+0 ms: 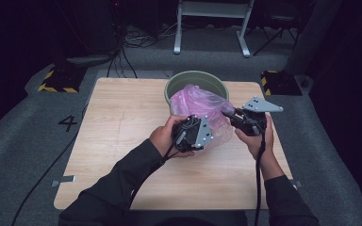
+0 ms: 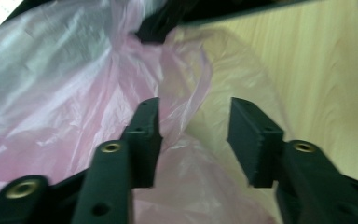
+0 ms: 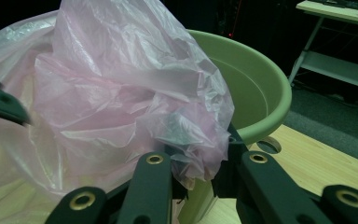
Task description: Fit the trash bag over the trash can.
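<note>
Black forearm sleeves reach over the pale wooden counter [image 1: 122,117]. Against the round green plastic bin [image 1: 179,82], a crinkled pink plastic bag [image 1: 195,101] bulges. Right gripper [image 3: 200,163] clenches a bunched fold; left gripper [image 2: 193,135] gapes, unclenched, over thin film.

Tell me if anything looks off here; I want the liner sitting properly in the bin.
The pink plastic bag is not lining the green bin: it is bunched above the rim and spills over the near side onto the table. The right gripper pinches a crumpled fold; the left gripper is open.
</note>
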Demonstrator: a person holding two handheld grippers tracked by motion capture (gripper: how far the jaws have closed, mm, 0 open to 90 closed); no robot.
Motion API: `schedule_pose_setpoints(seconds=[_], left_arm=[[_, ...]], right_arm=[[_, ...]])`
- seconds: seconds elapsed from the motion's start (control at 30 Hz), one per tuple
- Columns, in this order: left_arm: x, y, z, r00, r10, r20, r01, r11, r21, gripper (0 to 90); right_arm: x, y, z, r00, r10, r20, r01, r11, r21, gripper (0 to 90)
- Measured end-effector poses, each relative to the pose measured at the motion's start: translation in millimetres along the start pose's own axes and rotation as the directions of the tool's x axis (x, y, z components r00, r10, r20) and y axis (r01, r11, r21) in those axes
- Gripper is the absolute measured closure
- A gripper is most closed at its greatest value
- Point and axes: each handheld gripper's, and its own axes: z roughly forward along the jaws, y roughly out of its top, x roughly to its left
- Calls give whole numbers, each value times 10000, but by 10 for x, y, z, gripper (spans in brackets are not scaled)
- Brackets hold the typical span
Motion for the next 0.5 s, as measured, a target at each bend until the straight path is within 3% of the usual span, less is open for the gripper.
schedule_pose_setpoints(seconds=[0.07, 0.23, 0.4, 0.5], left_arm=[[8, -3, 46, 9993, 117, -343, -108, 9996, 276, 622], [45, -38, 116, 9981, 394, -469, -363, 9973, 640, 820], [129, -100, 111, 9992, -176, -367, 183, 9996, 193, 894], [191, -126, 71, 9984, -517, -222, 514, 9986, -145, 898]], right_arm=[[3, -4, 3, 9999, 37, -97, -38, 10000, -19, 791], [37, -9, 0, 9995, -153, -285, 152, 9999, -25, 771], [58, -27, -23, 9984, -400, -398, 399, 9992, -26, 725], [60, -45, -64, 9964, -597, -610, 584, 9980, -227, 597]])
